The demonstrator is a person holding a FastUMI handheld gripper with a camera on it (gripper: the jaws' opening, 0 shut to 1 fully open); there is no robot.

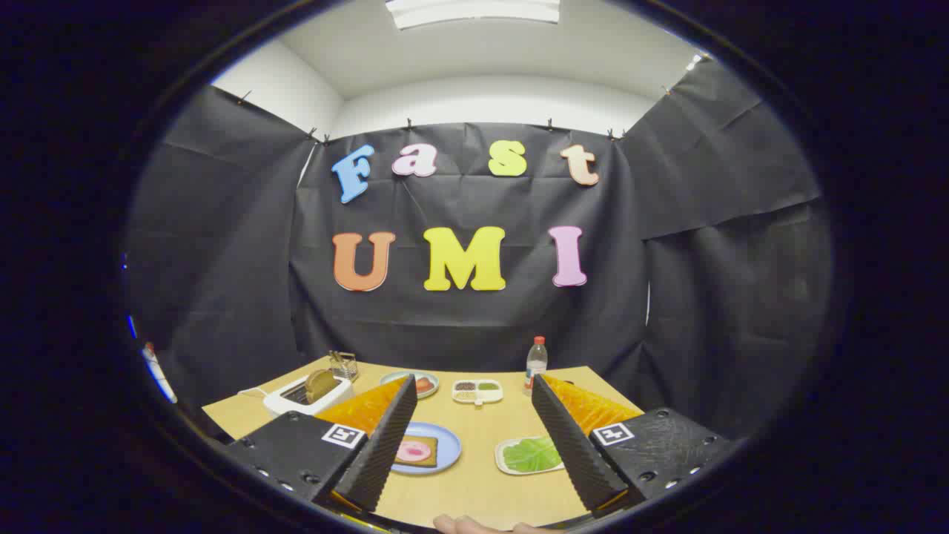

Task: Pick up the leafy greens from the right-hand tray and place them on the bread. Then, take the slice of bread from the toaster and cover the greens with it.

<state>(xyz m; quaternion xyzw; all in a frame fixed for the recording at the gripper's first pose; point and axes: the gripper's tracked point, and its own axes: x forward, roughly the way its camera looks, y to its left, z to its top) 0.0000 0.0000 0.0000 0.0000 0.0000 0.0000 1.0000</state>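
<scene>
At the bottom centre of the frame a person's fingertips (474, 525) just show over the near edge of the wooden table (474, 482). Above them the gripper (471, 389) is held high over the table, level and pointing toward the back wall, its two fingers spread wide with nothing between them. Each finger is a wedge with a ribbed inner face (385, 445), mounted on a block that carries a small square marker.

Between the fingers, low in the frame, lie two dishes. Toward the left finger, a round blue plate (445, 445) holds a square slice of brown bread (417, 450) topped with a pink round of meat; the finger hides part of both. Toward the right finger, a white rounded-rectangle tray (506, 454) holds the flat, veined leafy greens (532, 454).

Farther back, mid-frame, sits a small divided white dish (477, 391) with dark and green fillings, and left of it a round plate (424, 383) with something red. At lower left, a white toaster (308, 394) stands with a brown slice (320, 384) sticking up from its slot, a small wire rack (344, 364) behind it. Right of centre, a clear plastic bottle (536, 360) with a red cap stands upright before the black cloth wall (460, 326).
</scene>
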